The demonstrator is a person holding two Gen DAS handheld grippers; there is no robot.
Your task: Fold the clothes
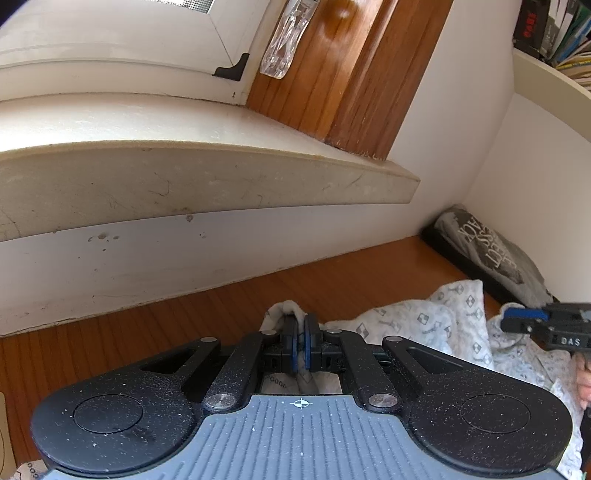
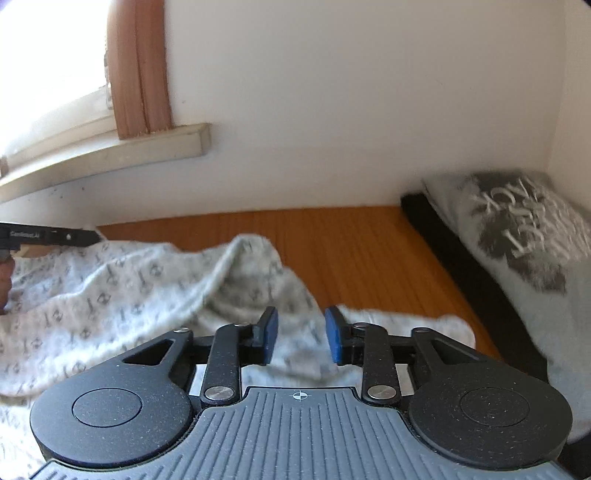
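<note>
In the left wrist view the left gripper (image 1: 301,341) sits at lower centre, angled down toward the wooden table (image 1: 229,295), its blue pads clenched on a bunched edge of the patterned white garment (image 1: 417,325). From there the cloth spreads to the right of the frame, where the right gripper (image 1: 517,321) enters at the edge with a bit of the person's hand (image 1: 583,380) under it; white letters on its body read "DAS".

In the right wrist view the right gripper (image 2: 301,336) also tilts downward, its pads standing apart over a fold of the garment (image 2: 147,288) — not pressing on it. The left gripper (image 2: 48,236) shows as a dark bar at the left edge with small print too blurred to read.

At the right of both views lies a folded grey shirt (image 2: 524,258) with a dark print; its lettering appears upside down and cannot be read with confidence.

Only the left view shows the window sill (image 1: 184,177) close up, a clear handle (image 1: 284,40) and a bookshelf (image 1: 554,33) in the upper right corner.
</note>
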